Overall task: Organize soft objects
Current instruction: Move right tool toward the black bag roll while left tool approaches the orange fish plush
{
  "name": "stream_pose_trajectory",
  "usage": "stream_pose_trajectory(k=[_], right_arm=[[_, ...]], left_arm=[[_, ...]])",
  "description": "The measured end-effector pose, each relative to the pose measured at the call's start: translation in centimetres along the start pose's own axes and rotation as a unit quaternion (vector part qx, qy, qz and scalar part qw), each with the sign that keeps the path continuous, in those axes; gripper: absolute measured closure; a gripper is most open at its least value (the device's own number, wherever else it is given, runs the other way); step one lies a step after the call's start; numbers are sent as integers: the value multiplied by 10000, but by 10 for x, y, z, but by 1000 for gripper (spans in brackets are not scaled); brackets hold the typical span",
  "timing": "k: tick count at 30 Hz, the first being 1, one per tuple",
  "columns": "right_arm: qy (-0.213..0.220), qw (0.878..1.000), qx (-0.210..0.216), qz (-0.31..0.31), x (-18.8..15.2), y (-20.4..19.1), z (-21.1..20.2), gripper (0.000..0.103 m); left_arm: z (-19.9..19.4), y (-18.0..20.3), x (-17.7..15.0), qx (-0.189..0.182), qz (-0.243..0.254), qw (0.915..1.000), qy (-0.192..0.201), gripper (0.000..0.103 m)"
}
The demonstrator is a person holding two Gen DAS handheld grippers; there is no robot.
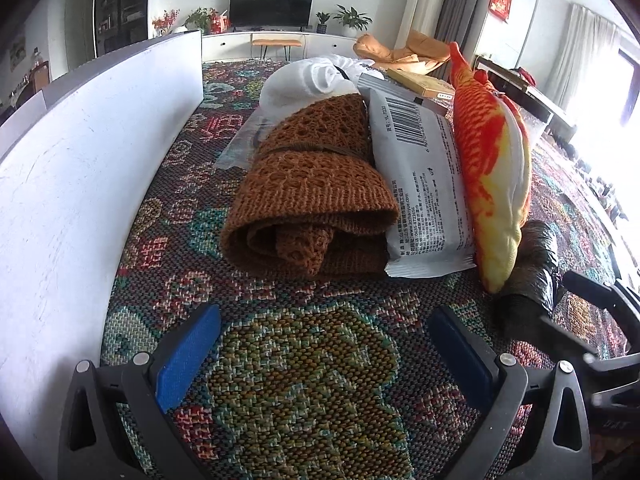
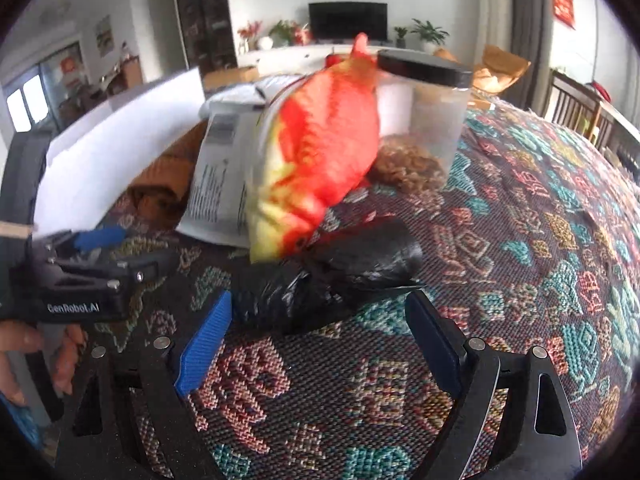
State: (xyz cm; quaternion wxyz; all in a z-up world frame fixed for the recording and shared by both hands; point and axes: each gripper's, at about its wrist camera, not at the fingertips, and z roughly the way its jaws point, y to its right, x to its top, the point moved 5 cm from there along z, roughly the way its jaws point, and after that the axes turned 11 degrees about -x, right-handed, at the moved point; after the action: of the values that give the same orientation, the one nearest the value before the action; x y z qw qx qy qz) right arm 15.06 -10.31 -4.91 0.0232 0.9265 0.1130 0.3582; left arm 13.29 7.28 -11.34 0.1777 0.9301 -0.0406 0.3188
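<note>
- White board (image 1: 92, 152): stands upright along the left edge of the patterned surface (image 1: 304, 380), walling off that side.
- Left claw (image 1: 324, 356): jaws wide apart, nothing between them, only bare woven cloth. It sits low and short of the row of soft things.
- Brown knitted roll (image 1: 316, 196): lies on the surface near the board, a thin band around its middle. A clear plastic wrapper pokes out at its far left; a white cloth bundle (image 1: 308, 80) sits behind it.
- White sealed packet (image 1: 424, 184): leans against the right side of the knitted roll, barcode up.
- Orange-and-yellow plush fish (image 1: 496, 160): stands on edge, pressed against the packet's right side.
- Black plastic bag roll (image 2: 336, 272): lies at the right end, its far end touching the nose of the fish. It points diagonally and is not lined up with the others.
- Right claw (image 2: 320, 340): jaws open wide, holding nothing. The near end of the bag roll lies just at the jaw opening, by the left finger; whether it touches is unclear, as the view is blurred.
- Clear jar with black lid (image 2: 432, 116): stands behind the fish, brownish contents at the bottom.
- Progress, as judged: roll, packet and fish look packed side by side; the bag roll appears the one item left to place.
</note>
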Motion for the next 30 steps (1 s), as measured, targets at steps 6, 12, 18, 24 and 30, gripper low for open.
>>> stream_pose_trajectory(k=[6,12,18,24,30], right_arm=[[-473,9907,-630,1106,-8,64,24,13],[-566,9642,-1427,2162,-3,166,46,14],[-487,9670,-1073,2259,-18,160,25,14],[-656,9741,-1500,1558,-14,136,38,12],[-632,9738,-1496,1589,-17,138,37,12]], left_arm=[[-1,1,-5,82,56,9999,-30,0],[3,5,-4,237,155,9995,-104,0],[3,5,-4,257,168,9995,-113,0],[3,5,-4,255,168,9995,-112,0],[4,6,-4,327,208,9992,-140,0]])
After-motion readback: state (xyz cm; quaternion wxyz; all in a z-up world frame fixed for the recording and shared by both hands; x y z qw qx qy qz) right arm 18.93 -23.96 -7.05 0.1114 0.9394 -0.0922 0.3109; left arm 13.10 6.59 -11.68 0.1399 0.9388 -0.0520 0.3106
